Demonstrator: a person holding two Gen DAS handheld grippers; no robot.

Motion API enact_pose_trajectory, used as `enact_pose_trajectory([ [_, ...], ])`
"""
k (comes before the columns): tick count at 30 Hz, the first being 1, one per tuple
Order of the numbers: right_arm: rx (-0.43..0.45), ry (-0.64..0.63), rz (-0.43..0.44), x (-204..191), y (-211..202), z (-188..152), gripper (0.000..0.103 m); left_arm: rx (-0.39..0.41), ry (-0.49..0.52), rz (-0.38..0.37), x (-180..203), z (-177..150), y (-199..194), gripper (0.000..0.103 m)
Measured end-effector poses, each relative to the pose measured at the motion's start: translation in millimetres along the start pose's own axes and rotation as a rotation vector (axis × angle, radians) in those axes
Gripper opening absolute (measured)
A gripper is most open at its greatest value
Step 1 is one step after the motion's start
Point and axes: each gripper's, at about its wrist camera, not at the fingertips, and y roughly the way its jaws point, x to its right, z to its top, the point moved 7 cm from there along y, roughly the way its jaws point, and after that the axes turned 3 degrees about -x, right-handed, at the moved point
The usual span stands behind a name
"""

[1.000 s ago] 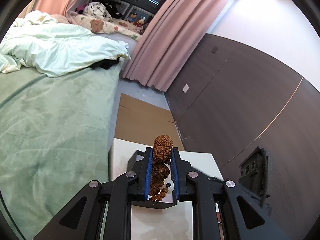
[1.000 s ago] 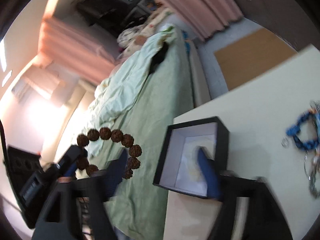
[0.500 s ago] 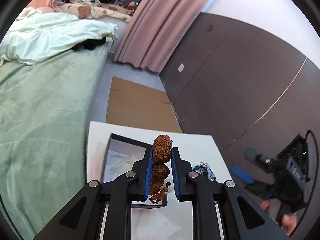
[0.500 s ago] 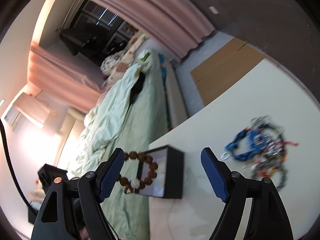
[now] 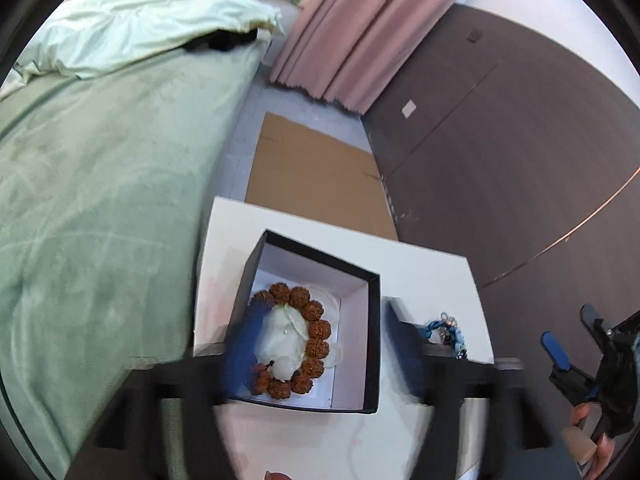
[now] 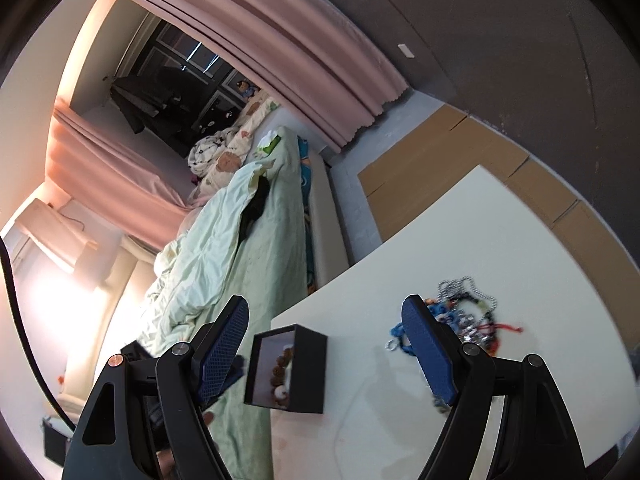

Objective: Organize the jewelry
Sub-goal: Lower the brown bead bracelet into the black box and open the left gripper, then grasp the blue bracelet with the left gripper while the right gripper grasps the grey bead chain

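Left tongs [image 5: 320, 344] opening, motion-blurred, over bracelet [image 5: 298, 344] in box [image 5: 372, 344]; right tongs [image 6: 326, 344] empty, spread.

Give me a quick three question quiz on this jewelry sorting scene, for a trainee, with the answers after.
1. True or false: the brown bead bracelet lies inside the black box.
2. Where is the tangled pile of jewelry? A) on the bed B) on the white table, outside the box C) in the box
3. Fill in: the right gripper is holding ____.

Key
1. True. It rings a white cushion, and the left gripper is opening, its pads clear of the beads.
2. B
3. Nothing; its jaws stand open and empty above the table.
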Motion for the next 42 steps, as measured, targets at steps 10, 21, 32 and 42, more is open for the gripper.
enact_pose_trajectory([
  [10, 0.015, -0.030, -0.077, 25, -30, 2, 0.080, 0.061, 0.046, -0.005, 17, -8, -20, 0.086],
  [21, -0.070, 0.034, -0.208, 66, -28, -12, 0.080, 0.112, 0.182, -0.015, 62, -23, -26, 0.086],
  [32, -0.239, 0.131, -0.308, 103, 4, -49, 0.047, 0.058, 0.303, -0.056, 97, -42, -7, 0.084],
  [42, -0.355, 0.004, -0.427, 112, 33, -66, 0.030, 0.018, 0.338, -0.040, 102, -48, 13, 0.064],
])
